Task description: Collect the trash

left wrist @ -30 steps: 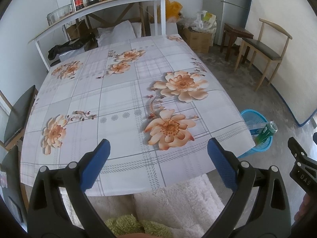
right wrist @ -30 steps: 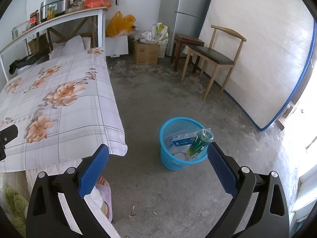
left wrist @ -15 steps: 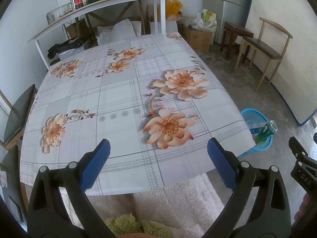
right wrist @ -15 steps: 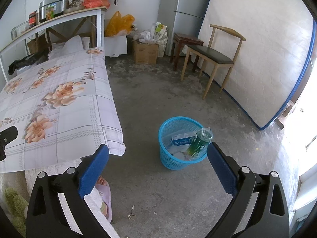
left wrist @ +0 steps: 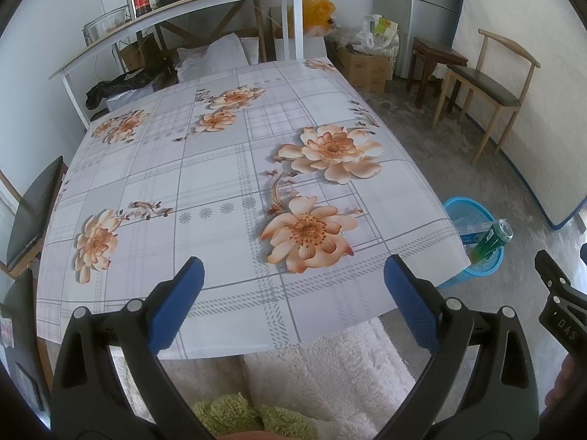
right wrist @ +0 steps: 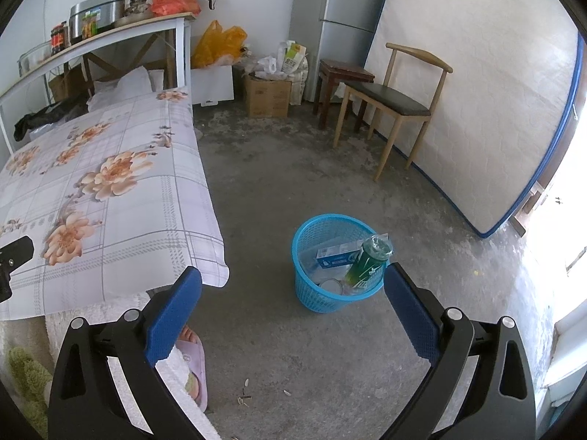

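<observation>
A blue plastic basket (right wrist: 310, 242) stands on the concrete floor to the right of the table; it also shows at the right edge of the left wrist view as the basket (left wrist: 466, 212). Inside it lean a green bottle (right wrist: 367, 262), a blue and white box (right wrist: 335, 256) and a round lid (right wrist: 330, 286). My right gripper (right wrist: 293, 313) hangs open above the floor just in front of the basket, nothing between its pads. My left gripper (left wrist: 293, 302) is open over the near edge of the table with the flowered cloth (left wrist: 220, 168), holding nothing.
A wooden chair (right wrist: 396, 102) and a dark stool (right wrist: 341, 73) stand by a leaning mattress (right wrist: 484, 91). Cardboard boxes (right wrist: 268, 95) and bags sit against the far wall. A shelf with jars (left wrist: 176, 3) rises behind the table. Seed husks (right wrist: 244, 398) lie on the floor.
Both views have shifted only slightly; the grippers stay open and empty, and the basket's contents have not moved.
</observation>
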